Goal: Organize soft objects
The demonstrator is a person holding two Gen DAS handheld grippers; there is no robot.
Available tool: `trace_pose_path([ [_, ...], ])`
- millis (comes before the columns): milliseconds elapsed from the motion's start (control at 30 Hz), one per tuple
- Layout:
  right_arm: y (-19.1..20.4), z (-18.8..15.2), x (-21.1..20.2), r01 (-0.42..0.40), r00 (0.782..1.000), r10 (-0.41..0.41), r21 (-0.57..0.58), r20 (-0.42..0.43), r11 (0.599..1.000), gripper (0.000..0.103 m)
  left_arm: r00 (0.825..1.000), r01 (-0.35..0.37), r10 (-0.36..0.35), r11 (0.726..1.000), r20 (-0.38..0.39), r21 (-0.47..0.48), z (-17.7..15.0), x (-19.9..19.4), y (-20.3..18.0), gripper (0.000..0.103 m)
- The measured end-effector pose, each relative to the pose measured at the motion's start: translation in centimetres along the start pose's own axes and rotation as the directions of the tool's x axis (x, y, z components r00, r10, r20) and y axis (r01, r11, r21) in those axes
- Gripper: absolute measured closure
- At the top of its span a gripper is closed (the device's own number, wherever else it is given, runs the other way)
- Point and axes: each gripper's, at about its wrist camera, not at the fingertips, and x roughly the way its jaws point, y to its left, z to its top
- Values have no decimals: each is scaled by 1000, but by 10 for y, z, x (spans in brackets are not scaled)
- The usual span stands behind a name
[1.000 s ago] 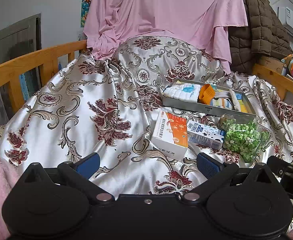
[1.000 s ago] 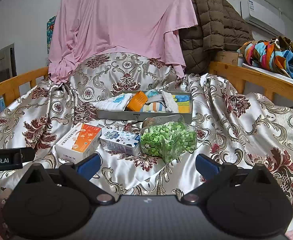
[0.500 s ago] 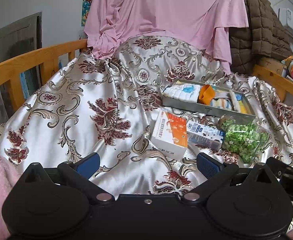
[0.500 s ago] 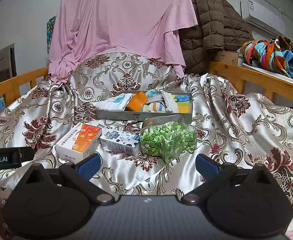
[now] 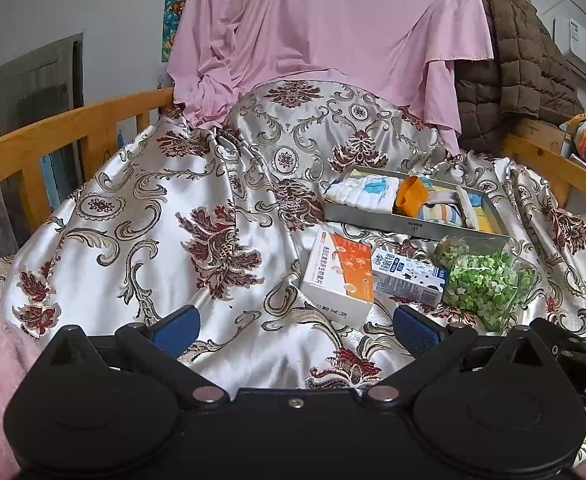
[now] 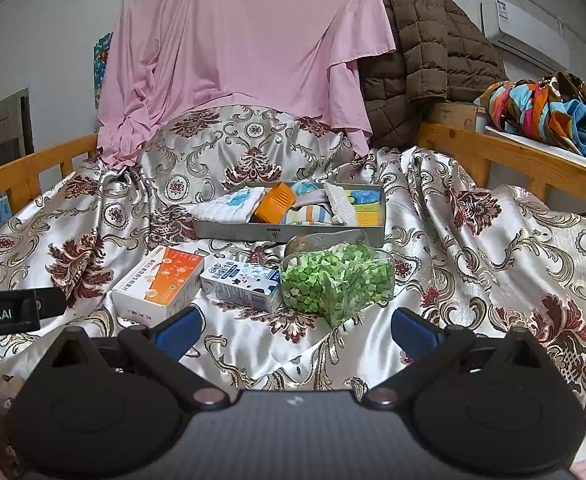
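Both grippers, left gripper [image 5: 295, 322] and right gripper [image 6: 295, 322], hang wide and empty over the bed. Soft cloths already lie in the metal tray [image 6: 229, 230]; next seems a reach toward it or the bag of green pieces [image 6: 337, 276].

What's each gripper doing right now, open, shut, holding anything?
Left gripper: open, holding nothing, above the satin bedspread.
Right gripper: open, holding nothing, short of the bag of green pieces.
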Motion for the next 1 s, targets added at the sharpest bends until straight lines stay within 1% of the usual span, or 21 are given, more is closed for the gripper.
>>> trace_pose_path([
  [200, 0, 0, 0, 0, 1000, 0, 0, 0, 1000, 0, 1000, -12, 12, 1000, 2, 0, 0, 0, -1, 1],
  [1000, -1, 0, 0, -1, 1000, 1, 1, 0, 1000, 0, 1000, -17, 17, 1000, 2, -5, -1, 0, 0, 1],
])
